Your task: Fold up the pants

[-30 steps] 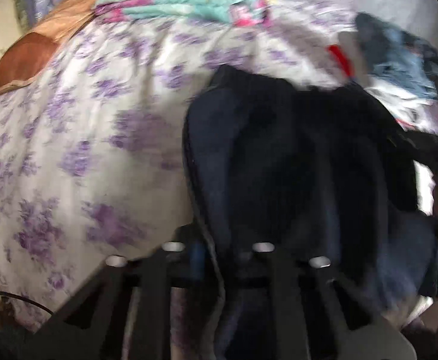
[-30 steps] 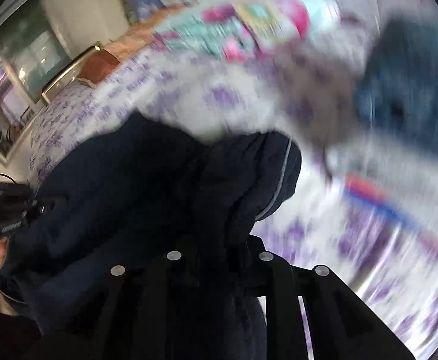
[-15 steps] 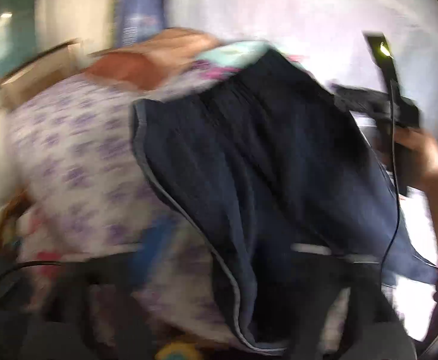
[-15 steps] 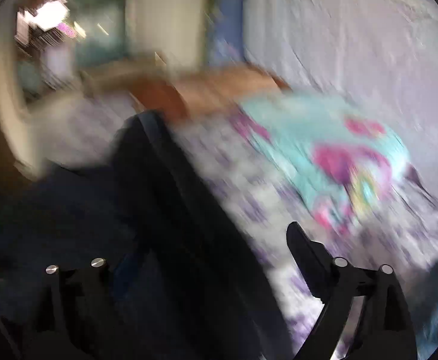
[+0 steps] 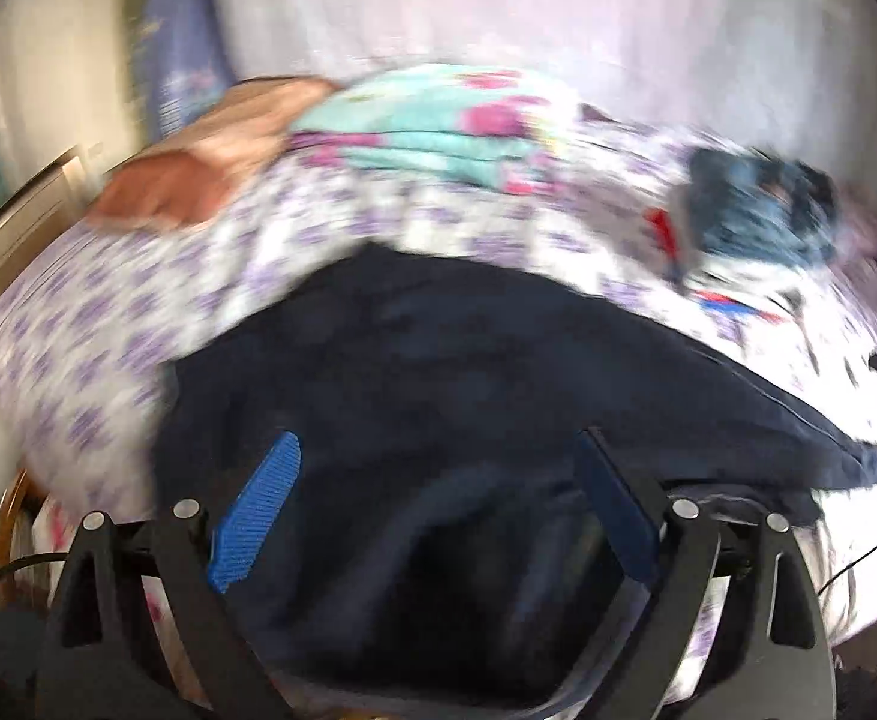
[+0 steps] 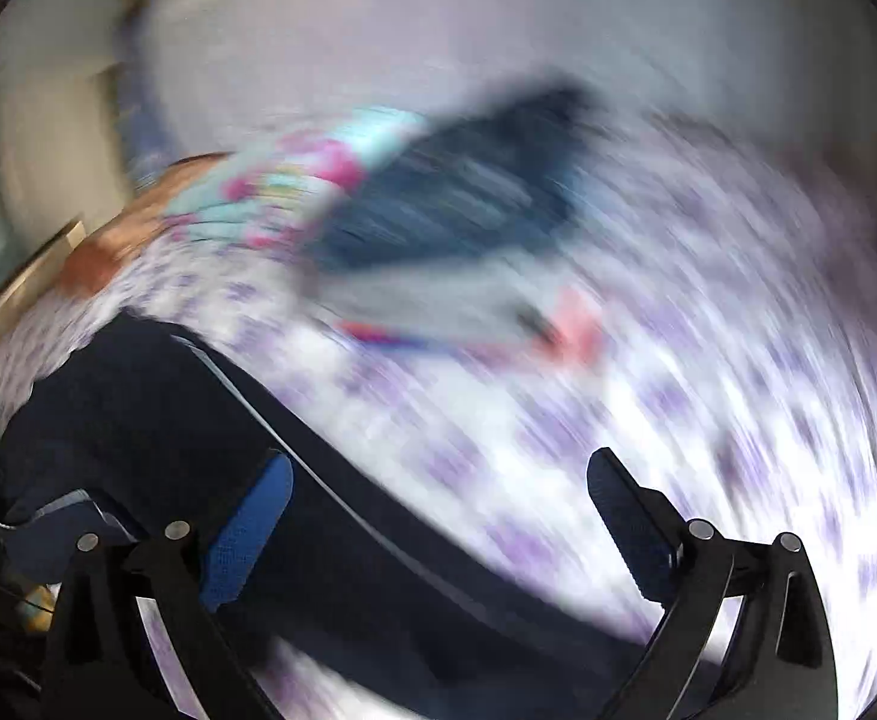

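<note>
Both wrist cameras look steeply down, close over the bed (image 5: 108, 324); both views share the navy pants (image 5: 438, 372) and the turquoise blanket (image 5: 438, 120).

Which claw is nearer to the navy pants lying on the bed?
Left. The left claw is open directly over the navy pants; the right claw is open above their edge, mostly over the floral sheet.

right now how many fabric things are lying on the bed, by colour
navy pants: 1
turquoise and pink folded blanket: 1
blue denim garment: 1
orange-brown pillow: 1
total: 4, on the purple-flowered sheet; blur may hide more
</note>
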The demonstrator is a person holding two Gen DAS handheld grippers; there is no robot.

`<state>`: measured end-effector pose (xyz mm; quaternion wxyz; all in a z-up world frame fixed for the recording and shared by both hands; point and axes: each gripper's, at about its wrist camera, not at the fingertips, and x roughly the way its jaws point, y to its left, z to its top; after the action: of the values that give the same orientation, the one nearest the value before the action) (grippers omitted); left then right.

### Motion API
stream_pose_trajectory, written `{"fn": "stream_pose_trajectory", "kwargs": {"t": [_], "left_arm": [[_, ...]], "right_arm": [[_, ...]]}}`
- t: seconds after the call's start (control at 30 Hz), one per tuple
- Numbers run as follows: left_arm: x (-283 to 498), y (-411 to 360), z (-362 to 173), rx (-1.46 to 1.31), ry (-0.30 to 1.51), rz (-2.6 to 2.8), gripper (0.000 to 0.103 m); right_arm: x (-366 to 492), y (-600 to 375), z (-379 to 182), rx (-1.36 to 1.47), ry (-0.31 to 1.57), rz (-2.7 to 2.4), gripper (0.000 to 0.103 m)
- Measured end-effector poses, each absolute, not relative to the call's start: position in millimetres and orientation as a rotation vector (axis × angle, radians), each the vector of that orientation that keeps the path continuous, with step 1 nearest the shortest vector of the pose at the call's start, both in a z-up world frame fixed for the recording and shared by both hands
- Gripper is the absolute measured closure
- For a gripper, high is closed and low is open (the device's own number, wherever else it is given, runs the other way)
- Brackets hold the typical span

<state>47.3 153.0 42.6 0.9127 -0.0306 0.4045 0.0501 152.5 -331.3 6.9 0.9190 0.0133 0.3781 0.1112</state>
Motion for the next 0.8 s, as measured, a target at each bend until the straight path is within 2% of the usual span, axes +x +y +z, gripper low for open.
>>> {"fn": "stream_pose_trajectory", "kwargs": {"t": [0.13, 0.23, 0.5, 0.8], "left_arm": [[101, 110, 46, 0.015, 0.828, 0.03, 0.013], [150, 115, 41, 0.039, 0.848, 0.076, 0.013], [244, 200, 6, -0.142, 0.99, 0.265, 0.013], [289, 265, -35, -0.186, 1.125, 0.355, 0.013]], "right_arm": [[102, -399, -22, 0.099, 0.779, 0.07, 0.004], [81, -429, -37, 0.144, 0.777, 0.032, 0.004], [106, -448, -69, 0.271, 0.838, 0.075, 0.004], [150, -429, -90, 0.324, 0.938, 0.142, 0.004]]}}
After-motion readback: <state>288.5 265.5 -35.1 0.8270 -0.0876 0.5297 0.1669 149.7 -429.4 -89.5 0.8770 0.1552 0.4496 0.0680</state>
